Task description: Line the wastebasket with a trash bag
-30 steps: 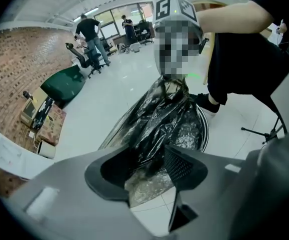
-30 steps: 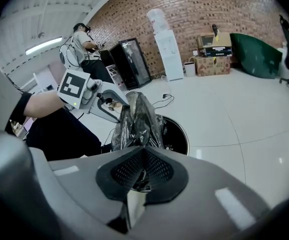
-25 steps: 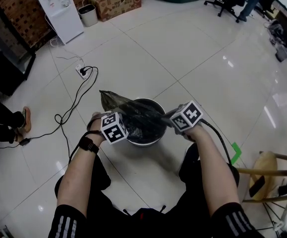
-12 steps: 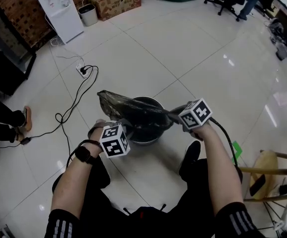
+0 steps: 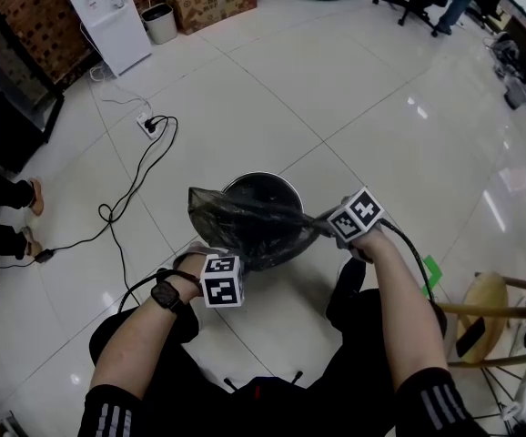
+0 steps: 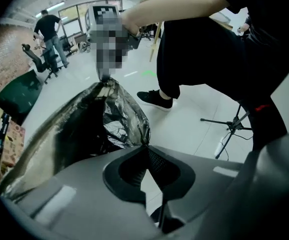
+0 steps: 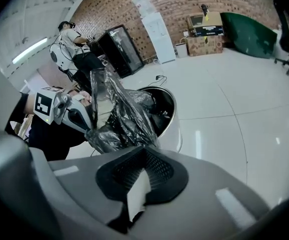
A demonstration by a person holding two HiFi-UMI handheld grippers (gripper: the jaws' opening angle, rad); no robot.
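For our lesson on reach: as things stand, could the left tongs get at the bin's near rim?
Probably yes. The left tongs, shut on the bag, hang by the near side of the bin. Only the bag, stretched across to the right tongs, covers that rim.

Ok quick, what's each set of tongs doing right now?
Left tongs: closed, pinching the trash bag.
Right tongs: closed, pinching the same trash bag.

Light: bright, even; from ceiling strip lights (image 7: 30, 50)
Glare: white streaks on the glossy floor (image 5: 418, 112); sheen on the trash bag (image 6: 109, 119)
Shadows: soft, faint
Distortion: fisheye bending; black corners in both gripper views
Focus: nearest foreground soft
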